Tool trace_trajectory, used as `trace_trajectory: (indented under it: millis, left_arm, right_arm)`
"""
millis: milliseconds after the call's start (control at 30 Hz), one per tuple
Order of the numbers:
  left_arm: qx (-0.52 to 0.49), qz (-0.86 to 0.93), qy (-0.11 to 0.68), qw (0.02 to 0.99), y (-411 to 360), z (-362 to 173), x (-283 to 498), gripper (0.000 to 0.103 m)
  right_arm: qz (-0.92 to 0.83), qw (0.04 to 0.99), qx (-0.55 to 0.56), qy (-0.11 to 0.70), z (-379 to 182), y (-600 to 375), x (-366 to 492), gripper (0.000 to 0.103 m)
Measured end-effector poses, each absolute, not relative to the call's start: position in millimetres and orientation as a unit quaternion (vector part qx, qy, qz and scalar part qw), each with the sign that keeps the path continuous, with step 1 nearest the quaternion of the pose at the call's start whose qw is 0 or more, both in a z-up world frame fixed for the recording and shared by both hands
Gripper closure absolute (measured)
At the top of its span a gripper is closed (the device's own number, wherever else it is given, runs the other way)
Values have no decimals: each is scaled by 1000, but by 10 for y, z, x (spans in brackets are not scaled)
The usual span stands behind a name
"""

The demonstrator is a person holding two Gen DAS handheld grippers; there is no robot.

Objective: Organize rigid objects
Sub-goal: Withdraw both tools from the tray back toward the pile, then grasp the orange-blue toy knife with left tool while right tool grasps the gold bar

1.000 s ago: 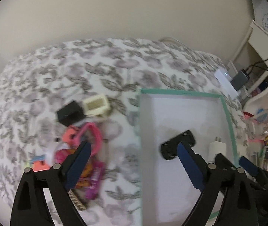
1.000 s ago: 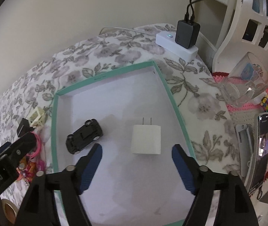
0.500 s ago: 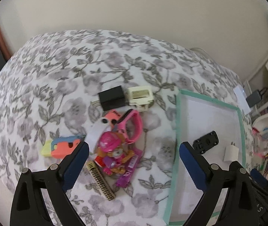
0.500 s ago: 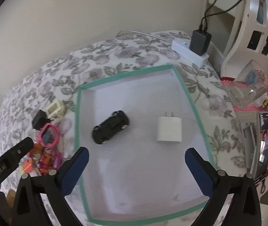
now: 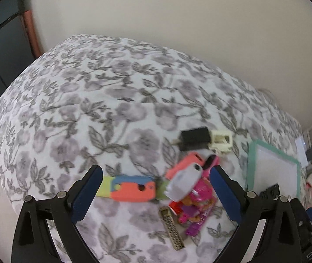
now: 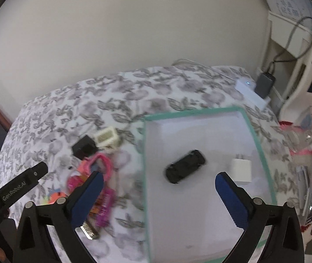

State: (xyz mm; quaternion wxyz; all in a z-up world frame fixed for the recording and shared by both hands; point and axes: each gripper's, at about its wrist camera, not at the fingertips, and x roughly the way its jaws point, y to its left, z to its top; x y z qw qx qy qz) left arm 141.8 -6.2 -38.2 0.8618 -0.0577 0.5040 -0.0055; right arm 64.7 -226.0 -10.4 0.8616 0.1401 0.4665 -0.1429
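The left hand-held gripper [image 5: 154, 189] hangs with its blue fingers spread wide and nothing between them, above a heap of small things on a table covered with a grey flowered cloth [image 5: 94, 100]. Its view shows that heap best: an orange and blue plastic piece [image 5: 134, 189] on a yellow-green strip, a white and grey toy [image 5: 184, 185] lying on a pink toy figure [image 5: 197, 199], a small comb-like bar [image 5: 172, 228] nearest the camera, and farther off a black charger [image 5: 195, 139] touching a cream block [image 5: 221, 141]. Only a far-left corner of the tray [image 5: 251, 160] reaches into this view at the right edge. The right hand-held gripper [image 6: 158, 195] is also spread wide and empty, over the near part of the same white tray with a green rim [image 6: 191, 112], which its view shows almost whole. Inside lie a black toy car [image 6: 185, 166] and, to its right and apart from it, a white charger [image 6: 241, 172]. This view alone shows a white power strip [image 6: 250, 89] with a dark plug [image 6: 264, 84] at the far right, a clear glass [image 6: 309, 129] right of the tray, and the heap blurred to the left, with a pink ring [image 6: 103, 164] on top.
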Motion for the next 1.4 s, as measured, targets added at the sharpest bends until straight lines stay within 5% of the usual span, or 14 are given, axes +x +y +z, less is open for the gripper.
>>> trace_trajectory:
  millis: [433,867,1400]
  left_arm:
    - [29,22,508,860,353,-459,1470,5]
    - [-12,25,585,811,651,-921,1577,5]
    - [-35,12,607,794,632,-1068,1616,5]
  right_arm:
    - [-87,842,128,517,-517,-1495,933,0]
    - [-41,811,137,568,-1002,-1161,924,1]
    - [8,796,134,590,-1100,-1003,898,51]
